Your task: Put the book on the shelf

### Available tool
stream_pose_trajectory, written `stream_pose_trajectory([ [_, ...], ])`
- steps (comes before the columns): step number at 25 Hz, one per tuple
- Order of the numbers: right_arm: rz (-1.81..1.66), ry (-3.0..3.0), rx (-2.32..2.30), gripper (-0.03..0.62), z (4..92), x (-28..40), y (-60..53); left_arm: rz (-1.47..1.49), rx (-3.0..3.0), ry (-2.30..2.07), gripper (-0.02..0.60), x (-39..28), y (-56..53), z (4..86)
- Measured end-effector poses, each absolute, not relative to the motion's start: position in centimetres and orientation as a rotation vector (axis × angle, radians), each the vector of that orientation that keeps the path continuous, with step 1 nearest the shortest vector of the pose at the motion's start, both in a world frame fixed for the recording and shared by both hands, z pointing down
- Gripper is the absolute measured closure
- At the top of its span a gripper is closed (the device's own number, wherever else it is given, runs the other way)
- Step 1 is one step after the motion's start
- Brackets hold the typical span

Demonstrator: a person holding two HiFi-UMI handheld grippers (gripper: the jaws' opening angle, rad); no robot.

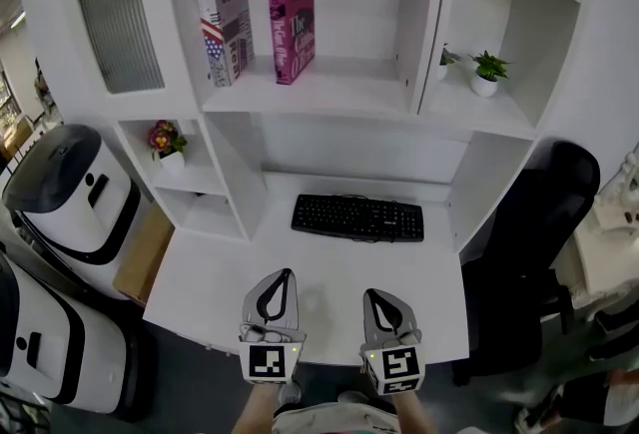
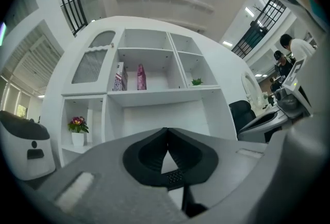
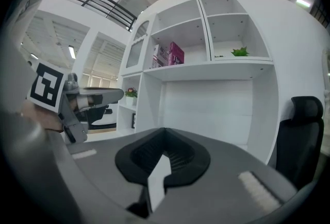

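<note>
Two books stand upright on the middle shelf [image 1: 310,91] of the white unit: a flag-patterned book [image 1: 225,23] and a magenta book [image 1: 291,21], seen small as the magenta book [image 2: 141,77] in the left gripper view and the magenta book [image 3: 176,54] in the right gripper view. My left gripper [image 1: 287,273] and right gripper [image 1: 370,293] hover side by side over the front of the white desk [image 1: 220,272], far below the books. Both are shut with nothing between the jaws: the left gripper [image 2: 166,129] and the right gripper [image 3: 165,129] show their tips meeting.
A black keyboard [image 1: 357,217] lies on the desk ahead of the grippers. Small potted plants [image 1: 486,73] sit in the right cubby, and a flower pot [image 1: 167,143] in the left one. A black chair [image 1: 534,242] stands at the right; white machines [image 1: 70,193] and a cardboard box [image 1: 145,257] are at the left.
</note>
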State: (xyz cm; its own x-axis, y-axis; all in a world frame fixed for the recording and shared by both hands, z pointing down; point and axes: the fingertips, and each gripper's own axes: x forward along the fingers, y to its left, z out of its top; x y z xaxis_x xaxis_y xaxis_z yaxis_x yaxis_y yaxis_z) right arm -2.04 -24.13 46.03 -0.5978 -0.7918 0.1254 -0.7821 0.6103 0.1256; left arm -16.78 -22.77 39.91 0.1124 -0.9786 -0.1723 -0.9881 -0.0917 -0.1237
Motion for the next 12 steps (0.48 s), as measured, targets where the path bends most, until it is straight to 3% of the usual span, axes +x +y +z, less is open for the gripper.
stream_pose_trajectory([
  [12,-0.058,-2.662,1.332,0.589,46.1,-1.3,-22.8,0.115,-2.222,1.977,0.583,-16.9,-21.9,40.8],
])
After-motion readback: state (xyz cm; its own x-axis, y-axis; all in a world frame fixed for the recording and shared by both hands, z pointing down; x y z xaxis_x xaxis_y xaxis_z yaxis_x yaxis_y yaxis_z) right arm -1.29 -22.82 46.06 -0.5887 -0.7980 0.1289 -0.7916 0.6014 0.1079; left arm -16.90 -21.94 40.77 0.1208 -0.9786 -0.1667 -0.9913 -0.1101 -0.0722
